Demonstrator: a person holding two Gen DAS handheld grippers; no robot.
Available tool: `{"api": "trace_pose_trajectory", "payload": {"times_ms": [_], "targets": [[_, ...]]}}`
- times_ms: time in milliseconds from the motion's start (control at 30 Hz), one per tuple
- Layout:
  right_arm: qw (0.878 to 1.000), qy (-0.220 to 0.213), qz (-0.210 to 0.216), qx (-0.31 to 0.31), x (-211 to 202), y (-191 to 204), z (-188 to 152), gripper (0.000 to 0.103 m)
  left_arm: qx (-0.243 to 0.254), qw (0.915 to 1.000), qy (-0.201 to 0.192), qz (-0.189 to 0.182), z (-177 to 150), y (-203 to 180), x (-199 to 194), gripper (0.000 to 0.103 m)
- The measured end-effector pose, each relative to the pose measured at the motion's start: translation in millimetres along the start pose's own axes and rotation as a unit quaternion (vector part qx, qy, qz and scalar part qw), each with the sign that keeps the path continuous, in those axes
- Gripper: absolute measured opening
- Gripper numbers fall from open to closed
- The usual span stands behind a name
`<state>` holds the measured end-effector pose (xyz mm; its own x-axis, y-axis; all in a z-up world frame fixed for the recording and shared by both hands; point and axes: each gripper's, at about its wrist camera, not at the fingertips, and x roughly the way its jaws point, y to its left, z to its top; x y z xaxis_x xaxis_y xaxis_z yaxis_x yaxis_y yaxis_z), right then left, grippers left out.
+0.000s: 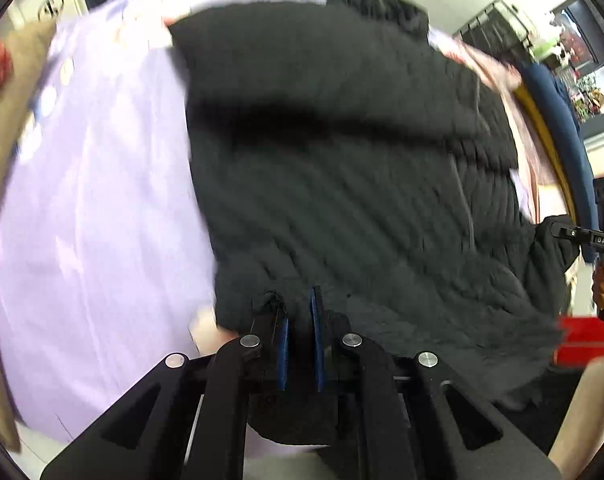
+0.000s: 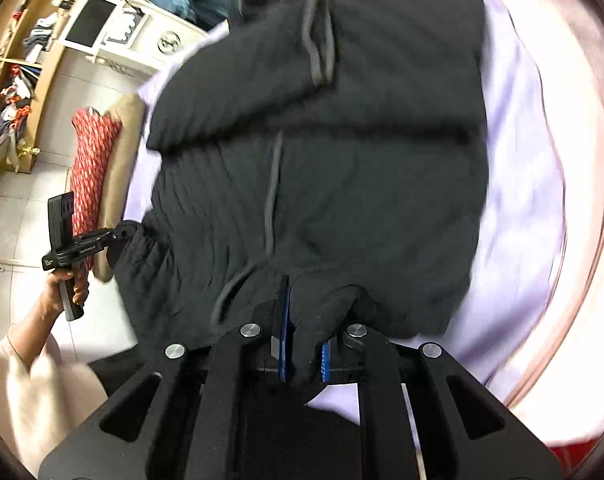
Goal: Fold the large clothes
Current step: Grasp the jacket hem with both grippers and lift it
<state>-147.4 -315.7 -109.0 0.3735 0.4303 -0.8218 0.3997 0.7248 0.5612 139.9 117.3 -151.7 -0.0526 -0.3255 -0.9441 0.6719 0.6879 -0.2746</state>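
Note:
A large black quilted jacket (image 1: 342, 184) lies spread on a lilac sheet (image 1: 102, 220), its far part folded over in a thick band. My left gripper (image 1: 300, 320) is shut on the jacket's near hem, cloth bunched between the blue pads. My right gripper (image 2: 302, 332) is shut on the jacket (image 2: 342, 140) at the other corner of the same hem. Each gripper shows in the other's view, the right one (image 1: 558, 232) at the jacket's right edge, the left one (image 2: 122, 236) at its left edge. Both views are motion-blurred.
The sheet (image 2: 522, 200) covers a bed. A red patterned cushion (image 2: 90, 168) and a tan pillow (image 2: 122, 152) lie at its left side. Wooden shelves (image 2: 30, 60) and a white cabinet (image 2: 142, 32) stand beyond. A red box (image 1: 590, 340) sits at the right.

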Motion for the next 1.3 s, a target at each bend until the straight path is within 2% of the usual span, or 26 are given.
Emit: {"api": "trace_pose_trajectory", "payload": {"times_ms": [200,233,333,467,567,667,800,867,967,1133,1200,1300], "targets": [[0.997,-0.077,-0.023,-0.02,-40,-8,70,0.012,-0.016,0.996,-0.087,0.018,73,2,-34,0.009],[0.996,-0.085,-0.026,-0.024,-46,-8,78,0.012,-0.021,0.995,-0.096,0.018,87,-10,-30,0.009],[0.993,-0.115,-0.027,-0.011,-59,-8,113,0.012,-0.022,0.9923,-0.118,0.029,118,-7,-41,0.009],[0.99,-0.139,-0.033,0.004,-70,-17,144,0.012,-0.022,0.9905,-0.128,0.045,161,-13,-40,0.009],[0.988,-0.145,-0.035,0.029,-62,-17,169,0.012,-0.025,0.9896,-0.125,0.065,195,-18,-29,0.009],[0.986,-0.142,-0.025,0.086,-51,-34,196,0.012,-0.043,0.9899,-0.109,0.08,232,-23,-7,0.009],[0.977,-0.145,-0.003,0.159,-37,-61,220,0.012,-0.078,0.9891,-0.092,0.085,256,-15,13,0.012],[0.972,-0.143,0.0,0.185,-29,-72,227,0.012,-0.1,0.9886,-0.084,0.075,263,-8,21,0.012],[0.966,-0.14,0.008,0.215,-21,-85,234,0.012,-0.151,0.9853,-0.068,0.041,271,11,31,0.012],[0.949,-0.144,0.042,0.277,-9,-109,239,0.012,-0.213,0.9747,-0.061,-0.031,275,38,32,0.016],[0.944,-0.144,0.05,0.291,-5,-115,242,0.012,-0.241,0.9661,-0.062,-0.069,273,50,28,0.02],[0.937,-0.143,0.057,0.314,2,-125,244,0.012,-0.284,0.9473,-0.071,-0.13,267,69,19,0.029]]}}
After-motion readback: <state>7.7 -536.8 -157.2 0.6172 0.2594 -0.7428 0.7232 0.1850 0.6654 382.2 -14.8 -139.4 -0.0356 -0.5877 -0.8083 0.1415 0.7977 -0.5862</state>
